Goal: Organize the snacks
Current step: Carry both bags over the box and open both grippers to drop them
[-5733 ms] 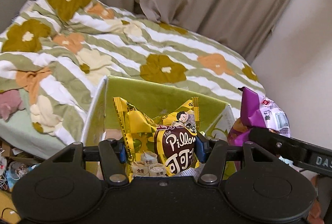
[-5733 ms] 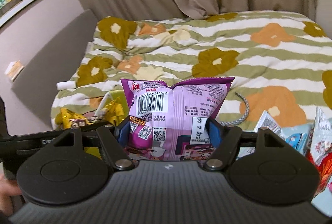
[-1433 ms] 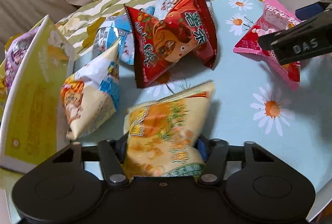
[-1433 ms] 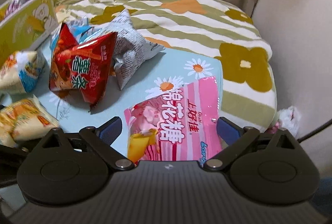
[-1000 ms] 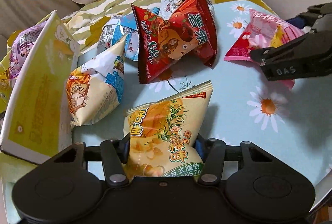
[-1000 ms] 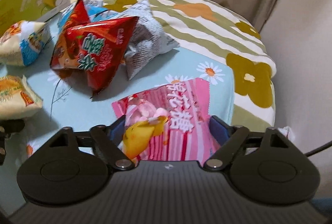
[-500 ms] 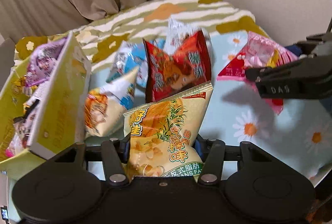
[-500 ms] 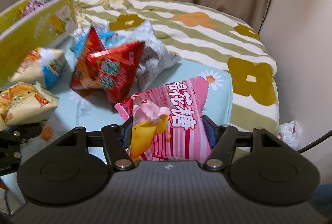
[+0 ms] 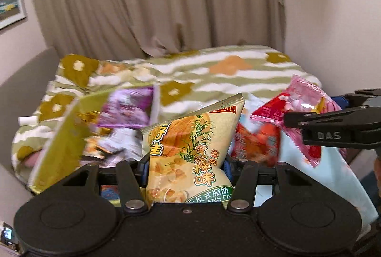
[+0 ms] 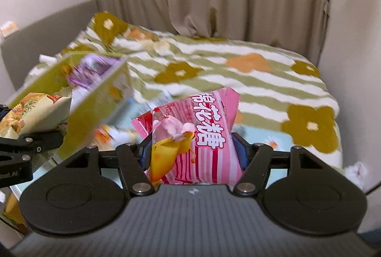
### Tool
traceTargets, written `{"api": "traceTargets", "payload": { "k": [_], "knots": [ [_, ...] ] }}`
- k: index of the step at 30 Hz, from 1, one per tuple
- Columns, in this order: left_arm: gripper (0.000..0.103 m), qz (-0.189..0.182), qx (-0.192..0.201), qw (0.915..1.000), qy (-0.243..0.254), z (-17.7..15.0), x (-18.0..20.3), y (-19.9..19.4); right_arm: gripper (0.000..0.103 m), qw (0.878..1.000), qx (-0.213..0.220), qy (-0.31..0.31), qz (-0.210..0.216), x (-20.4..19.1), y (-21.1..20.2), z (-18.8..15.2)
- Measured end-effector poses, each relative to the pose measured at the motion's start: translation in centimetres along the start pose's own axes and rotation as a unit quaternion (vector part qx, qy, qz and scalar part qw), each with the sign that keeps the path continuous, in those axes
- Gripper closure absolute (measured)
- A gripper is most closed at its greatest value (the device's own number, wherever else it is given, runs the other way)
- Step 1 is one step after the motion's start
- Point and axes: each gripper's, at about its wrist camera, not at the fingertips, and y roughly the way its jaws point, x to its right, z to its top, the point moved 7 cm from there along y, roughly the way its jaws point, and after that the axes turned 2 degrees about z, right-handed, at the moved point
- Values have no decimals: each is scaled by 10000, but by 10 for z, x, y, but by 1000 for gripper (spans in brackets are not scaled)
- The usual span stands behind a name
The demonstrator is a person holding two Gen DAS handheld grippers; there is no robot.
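Observation:
My left gripper [image 9: 185, 165] is shut on a yellow corn-snack bag [image 9: 190, 138], held upright and lifted off the table. My right gripper [image 10: 193, 152] is shut on a pink marshmallow bag [image 10: 197, 128], also in the air. In the left wrist view that pink bag [image 9: 304, 99] shows at the right, behind a black finger [image 9: 333, 123] of the right gripper. The yellow-green box [image 9: 62, 138] stands to the left with a purple bag [image 9: 128, 109] inside. The right wrist view shows the box [image 10: 95, 99] and the yellow bag [image 10: 35, 111] at the left.
A red snack bag [image 9: 257, 142] and other blurred bags lie on the table's light blue daisy cloth [image 9: 333, 173] below the grippers. Behind is a bed with a flowered quilt [image 10: 214, 71], then curtains and walls close on the right.
The right gripper's jaws closed on the pink bag. Both grippers have risen from the table with their bags, and both views now tilt up toward the bed and curtain.

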Motion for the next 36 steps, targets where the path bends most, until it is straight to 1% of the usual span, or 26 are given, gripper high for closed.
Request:
{"api": "traceTargets", "payload": {
  "k": [4, 7, 9, 11, 14, 18, 22, 26, 28, 29, 30, 31, 32, 33, 36],
  "knots": [
    [46, 261, 125, 9993, -223, 8, -44, 1, 23, 9991, 122, 135, 382, -36, 2, 26],
    [46, 358, 153, 9984, -414, 13, -81, 6, 23, 9980, 152, 229, 570, -65, 7, 44],
    [45, 415, 168, 9980, -453, 16, -104, 12, 23, 9972, 167, 254, 683, -84, 13, 55],
    [45, 434, 126, 9978, -490, 19, -125, 20, 23, 9968, 154, 259, 742, -105, 21, 66],
    [45, 425, -40, 9978, -504, 20, -158, 39, 23, 9965, 152, 282, 776, -136, 33, 80],
    [45, 297, -205, 9981, -508, 17, -196, 64, 23, 9964, 76, 364, 760, -171, 55, 91],
    [45, 85, -350, 9982, -475, 13, -219, 89, 23, 9966, -69, 528, 633, -200, 76, 93],
    [44, -300, -511, 9973, -429, 13, -233, 116, 23, 9972, -187, 610, 400, -220, 88, 93],
    [40, -460, -553, 9966, -409, 13, -235, 125, 23, 9970, -238, 683, 276, -226, 93, 92],
    [27, -542, -576, 9960, -421, 12, -236, 128, 23, 9968, -257, 730, 217, -228, 94, 92],
    [9, -614, -603, 9953, -436, 11, -236, 131, 23, 9965, -282, 776, 160, -229, 96, 91],
    [4, -681, -588, 9950, -441, 10, -236, 131, 23, 9961, -306, 821, 101, -229, 98, 90],
    [1, -740, -529, 9949, -435, 9, -236, 129, 23, 9958, -329, 858, 46, -229, 100, 89],
    [0, -788, -487, 9949, -404, 7, -235, 126, 23, 9954, -356, 886, -4, -230, 101, 88],
    [0, -880, -553, 9942, -260, 1, -233, 127, 23, 9945, -434, 950, -109, -229, 103, 84]
  ]
}}
